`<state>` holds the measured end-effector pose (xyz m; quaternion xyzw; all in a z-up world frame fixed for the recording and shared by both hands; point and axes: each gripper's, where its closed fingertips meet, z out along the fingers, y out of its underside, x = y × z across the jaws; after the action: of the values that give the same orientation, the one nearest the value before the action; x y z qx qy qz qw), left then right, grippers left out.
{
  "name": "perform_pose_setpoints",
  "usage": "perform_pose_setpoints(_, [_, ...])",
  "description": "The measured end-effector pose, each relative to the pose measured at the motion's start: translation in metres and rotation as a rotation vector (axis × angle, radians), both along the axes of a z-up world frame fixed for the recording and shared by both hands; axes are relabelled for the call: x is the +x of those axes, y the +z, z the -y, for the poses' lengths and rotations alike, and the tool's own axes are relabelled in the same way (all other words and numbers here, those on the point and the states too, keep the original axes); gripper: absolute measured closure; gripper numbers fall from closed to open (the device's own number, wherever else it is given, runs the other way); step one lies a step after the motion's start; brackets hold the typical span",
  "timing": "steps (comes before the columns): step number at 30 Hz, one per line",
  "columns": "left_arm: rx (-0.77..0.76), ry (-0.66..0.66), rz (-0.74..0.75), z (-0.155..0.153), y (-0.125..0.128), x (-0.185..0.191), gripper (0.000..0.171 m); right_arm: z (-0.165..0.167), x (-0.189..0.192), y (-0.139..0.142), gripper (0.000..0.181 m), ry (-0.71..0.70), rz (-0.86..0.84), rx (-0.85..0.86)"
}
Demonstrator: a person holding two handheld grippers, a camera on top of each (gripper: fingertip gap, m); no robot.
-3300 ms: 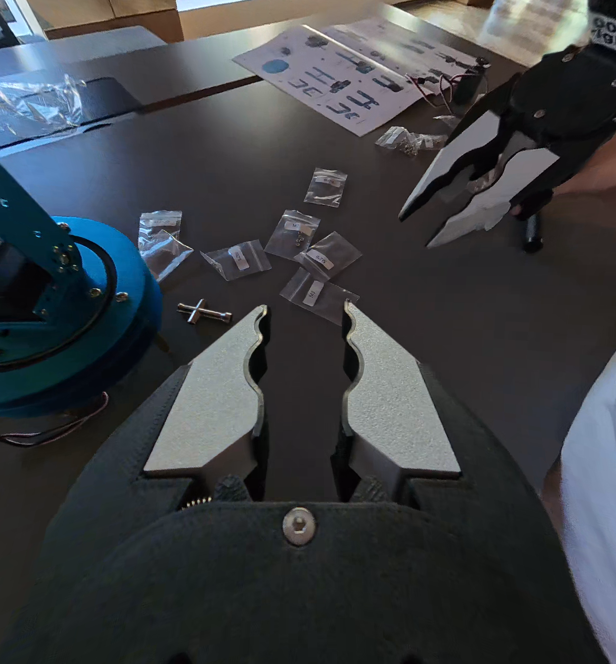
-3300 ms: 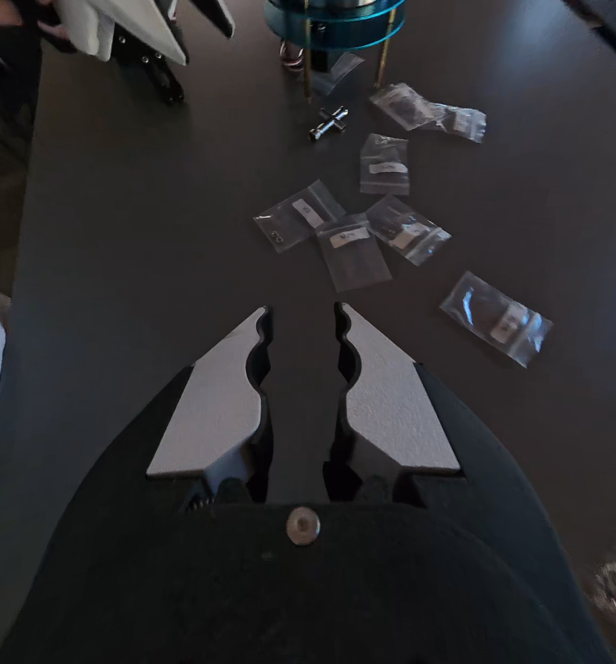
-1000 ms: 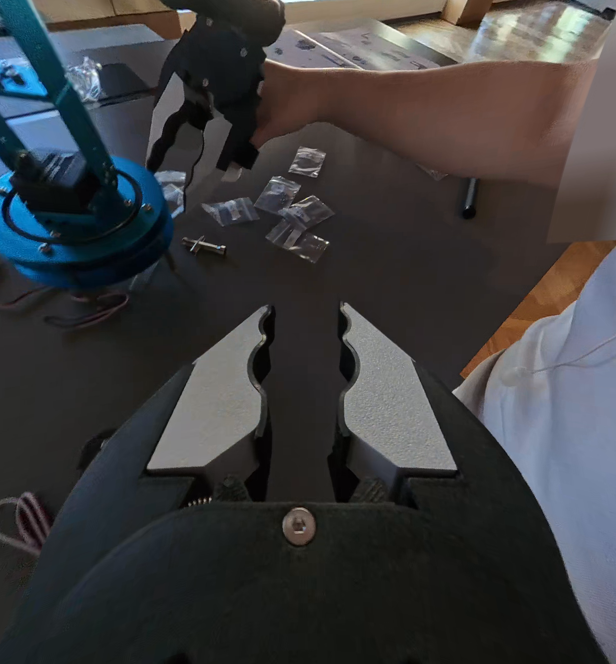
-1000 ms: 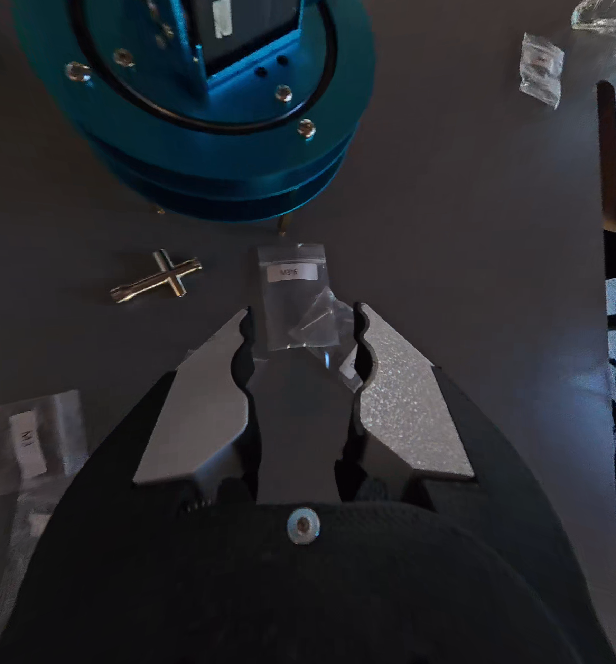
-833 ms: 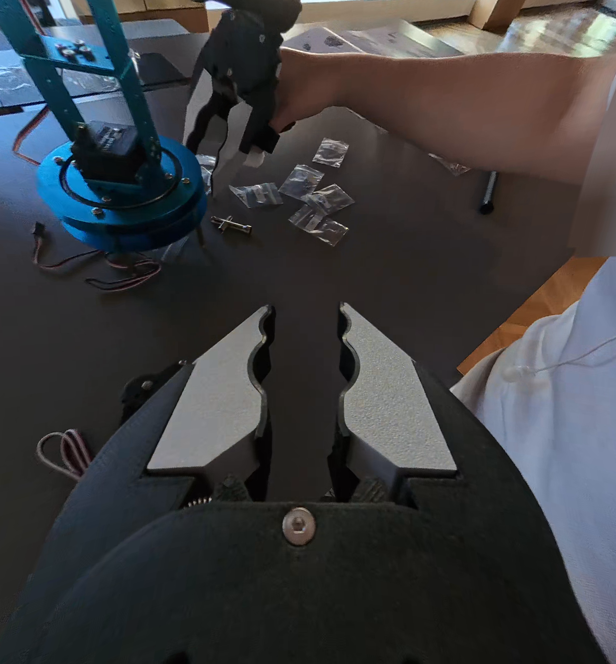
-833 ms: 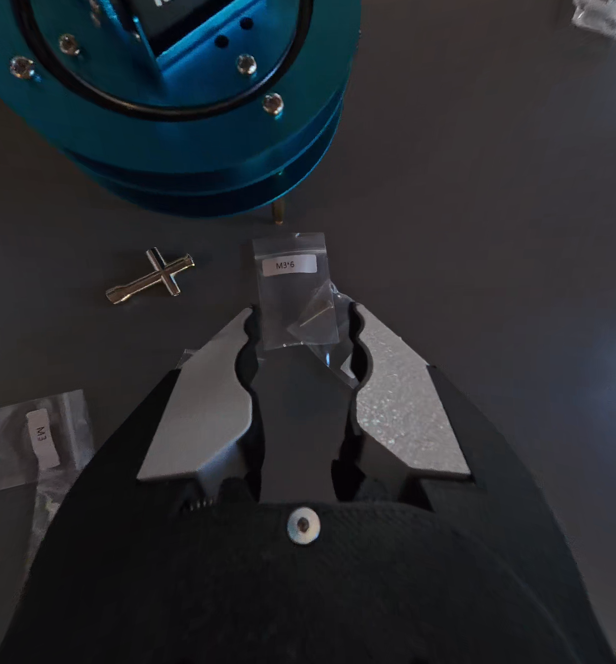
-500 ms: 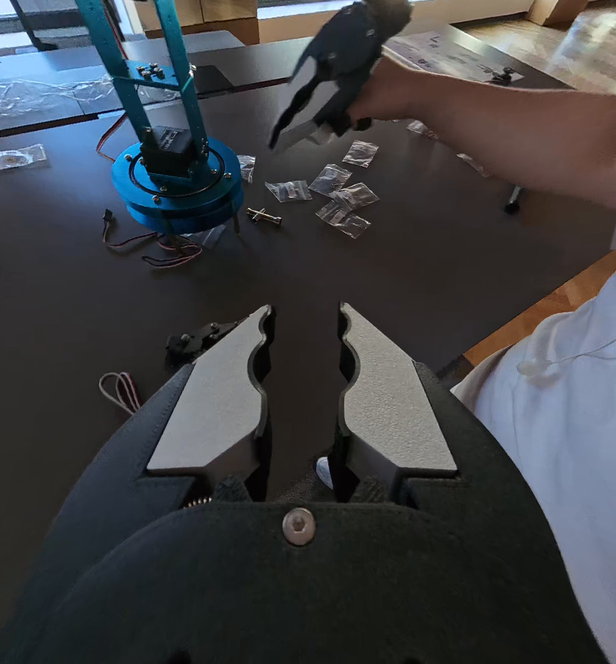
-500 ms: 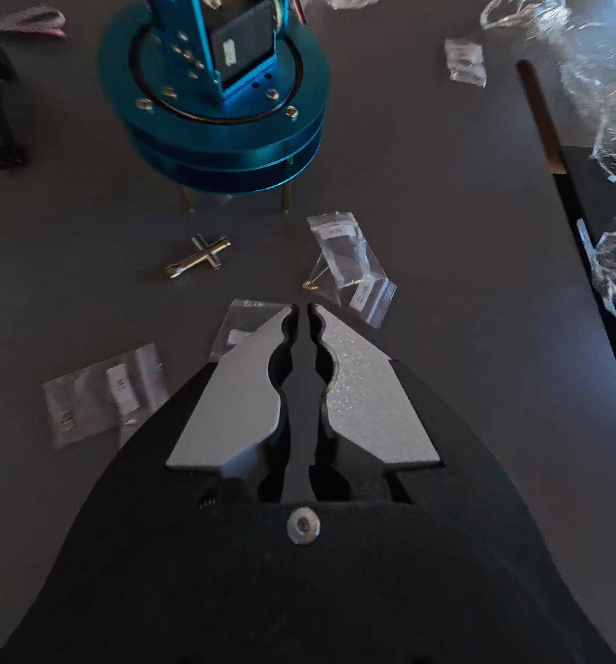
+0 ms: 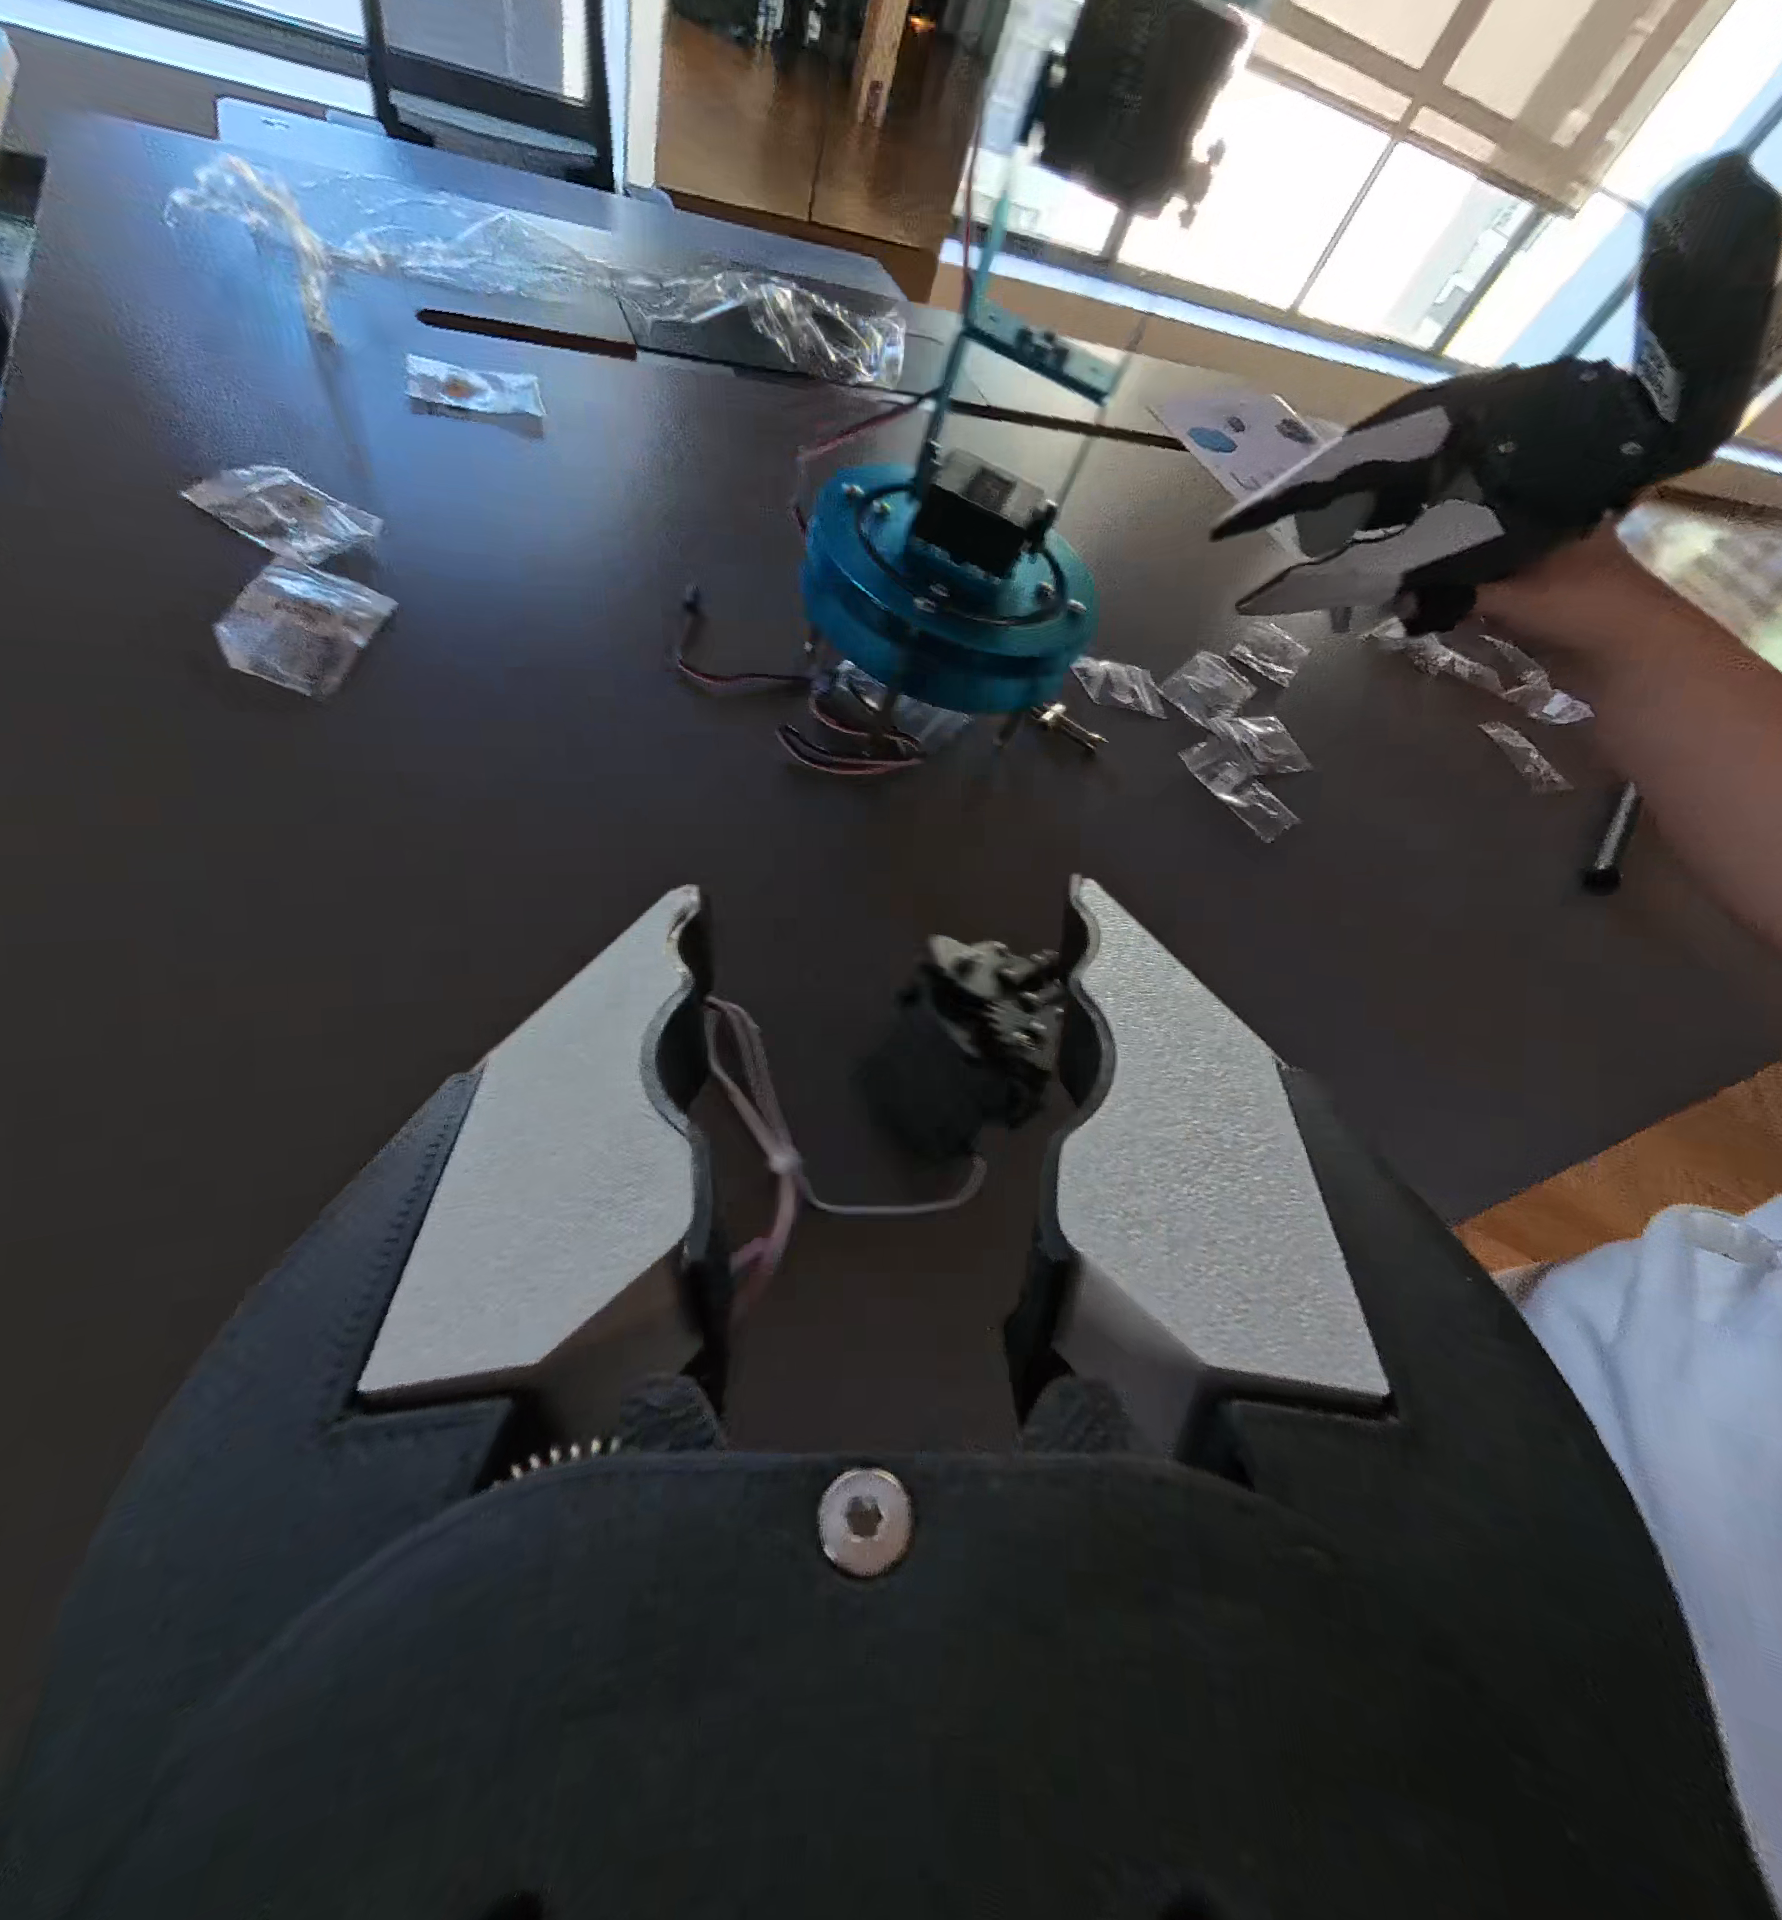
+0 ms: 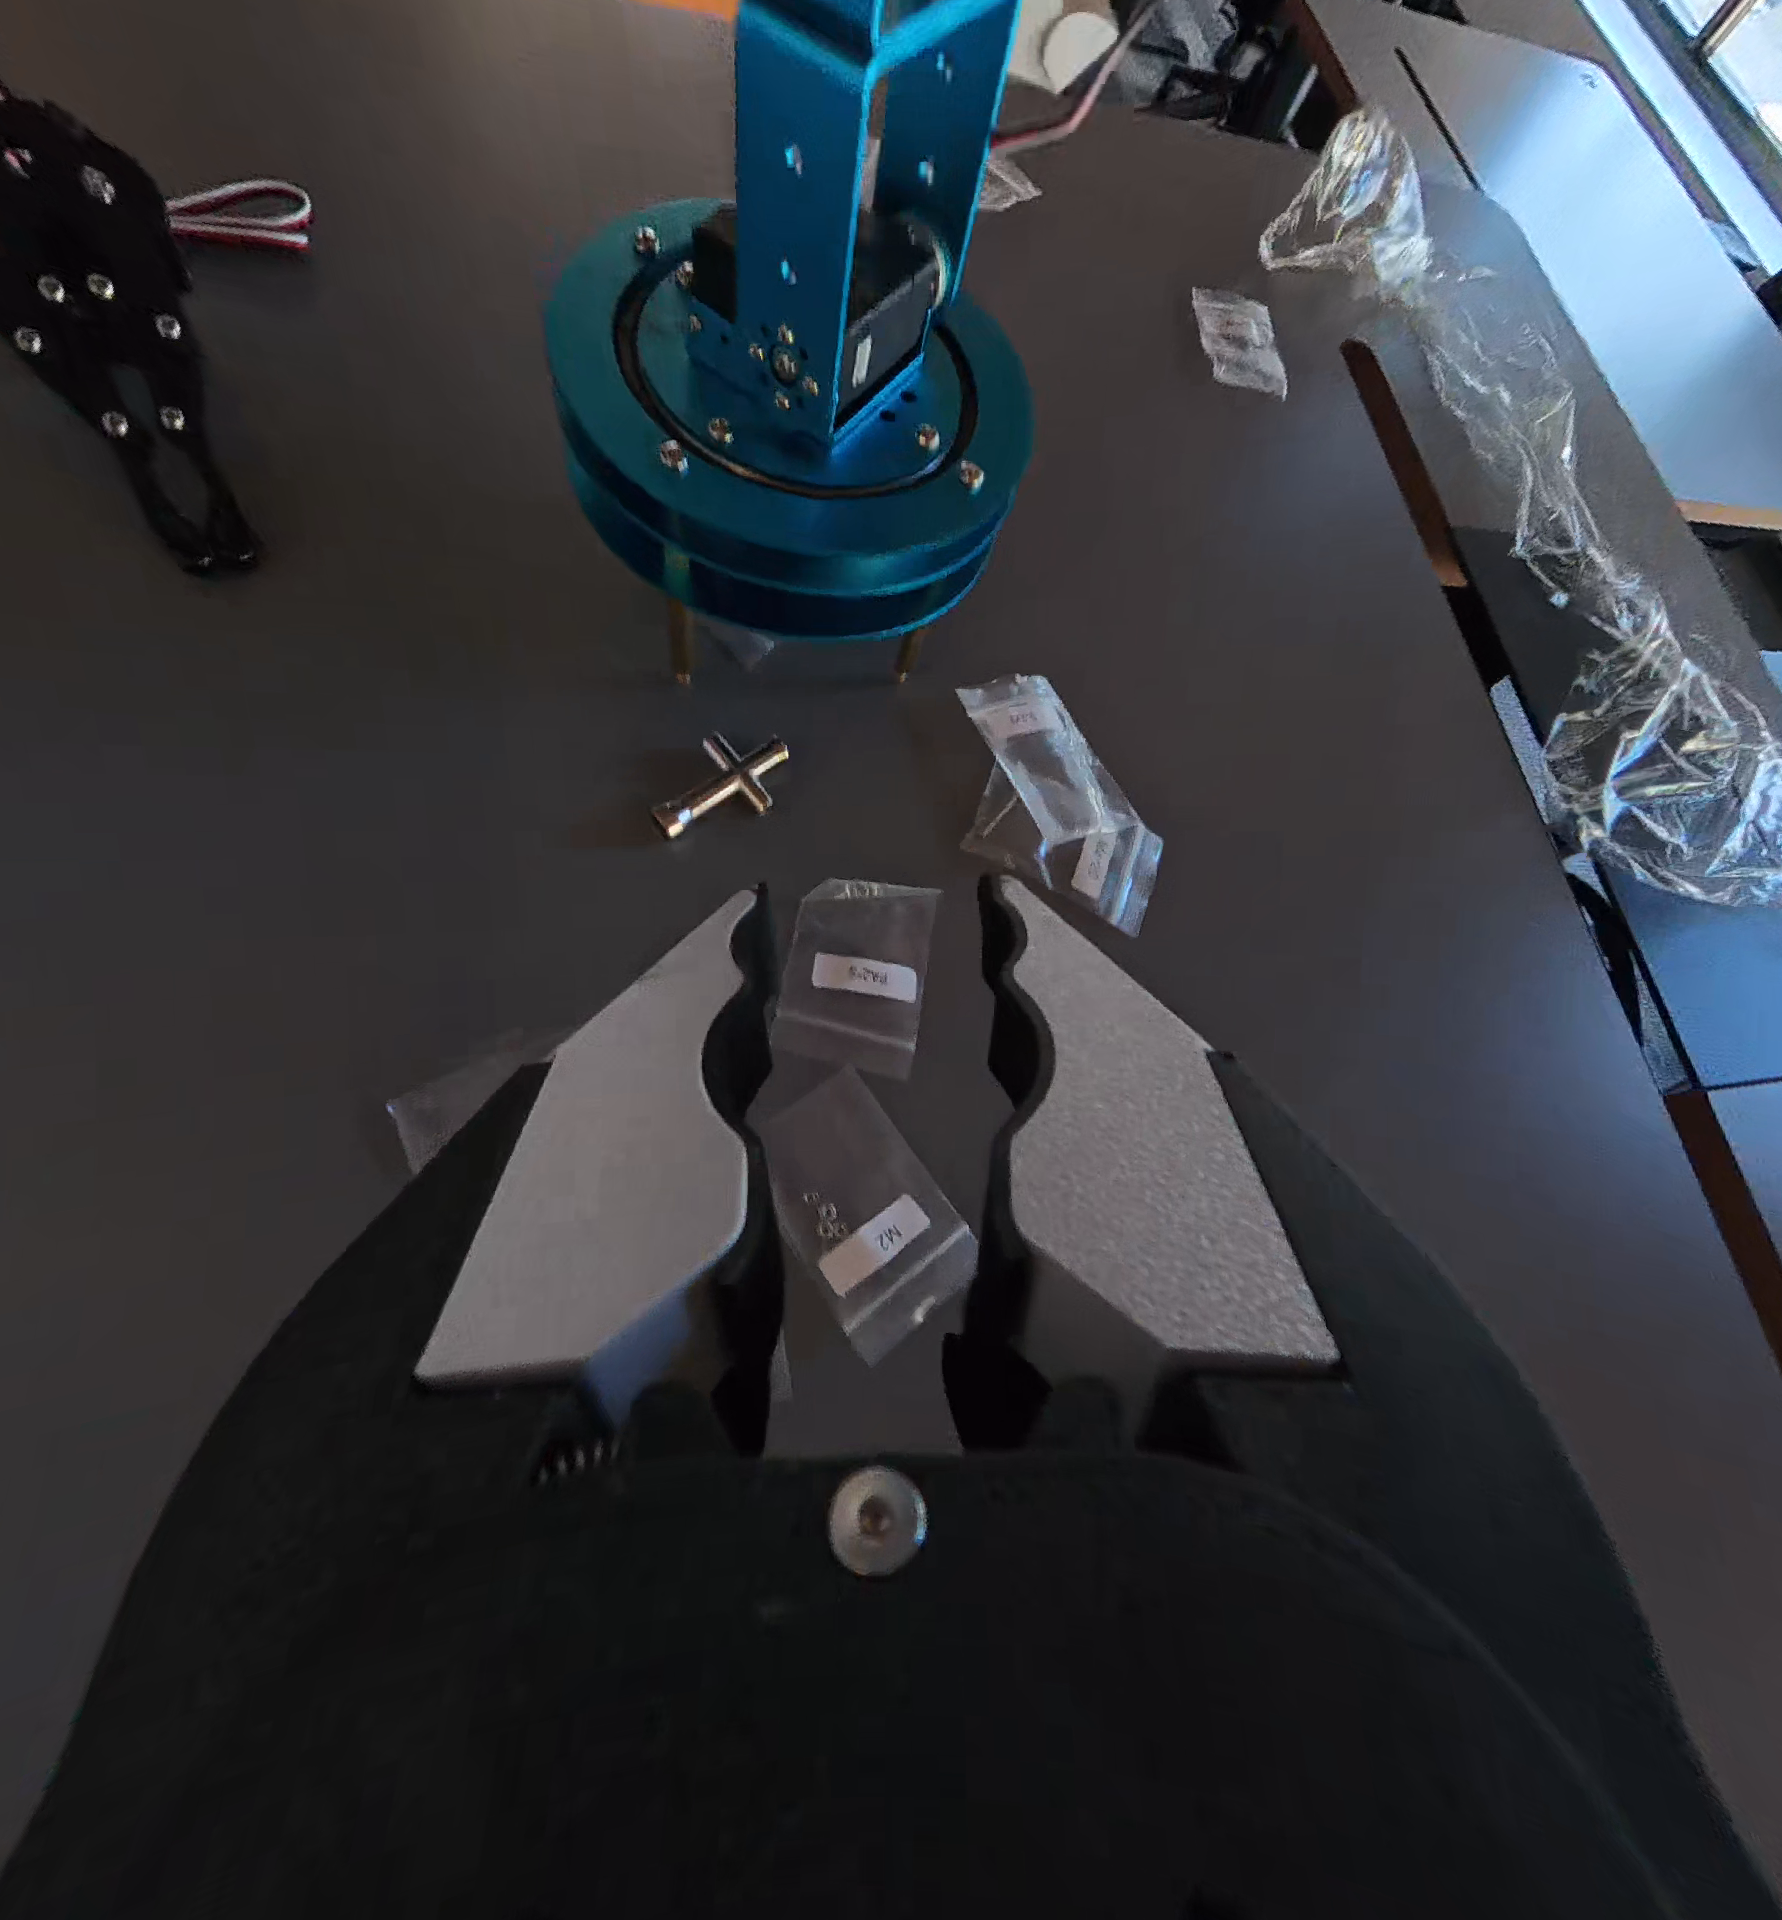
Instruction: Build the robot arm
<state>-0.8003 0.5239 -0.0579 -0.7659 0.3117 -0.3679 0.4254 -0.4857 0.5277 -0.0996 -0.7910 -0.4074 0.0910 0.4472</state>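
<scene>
My left gripper is open wide, low over the dark table. A small black servo motor lies between its fingers, close against the right finger, with its thin wire trailing by the left finger. My right gripper is open and empty, held above two small clear labelled bags lying on the table. In the left wrist view the right gripper hangs in the air right of the blue round base with its upright frame.
A metal cross wrench and another bag lie in front of the blue base. Crumpled clear wrap lies along the table's right edge. More bags, a printed sheet and a black rod lie about. Left tips to right tips: about 35 cm. To reach the metal cross wrench in a straight line is about 9 cm for my right fingers, about 25 cm for my left. Look for it in the left wrist view too.
My left gripper pulled back from the blue base and opened wider around the servo. My right gripper closed near the bags by the base, then lifted away and opened again.
</scene>
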Motion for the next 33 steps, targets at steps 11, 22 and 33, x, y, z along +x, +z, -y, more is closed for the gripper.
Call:
perform_pose_setpoints(11, [0.135, -0.257, 0.013, -0.169, 0.008, -0.075, 0.164, 0.028, -0.07, 0.031, 0.158, -0.538, -0.14, 0.203])
perform_pose_setpoints(22, [0.306, 0.252, -0.118, -0.21, 0.038, -0.262, 0.128, 0.038, -0.216, 0.042, 0.147, -0.356, -0.149, 0.219])
perform_pose_setpoints(33, [0.092, 0.584, -0.285, -0.091, -0.009, -0.53, 0.165, -0.05, -0.44, 0.051, 0.156, 0.004, -0.268, 0.257])
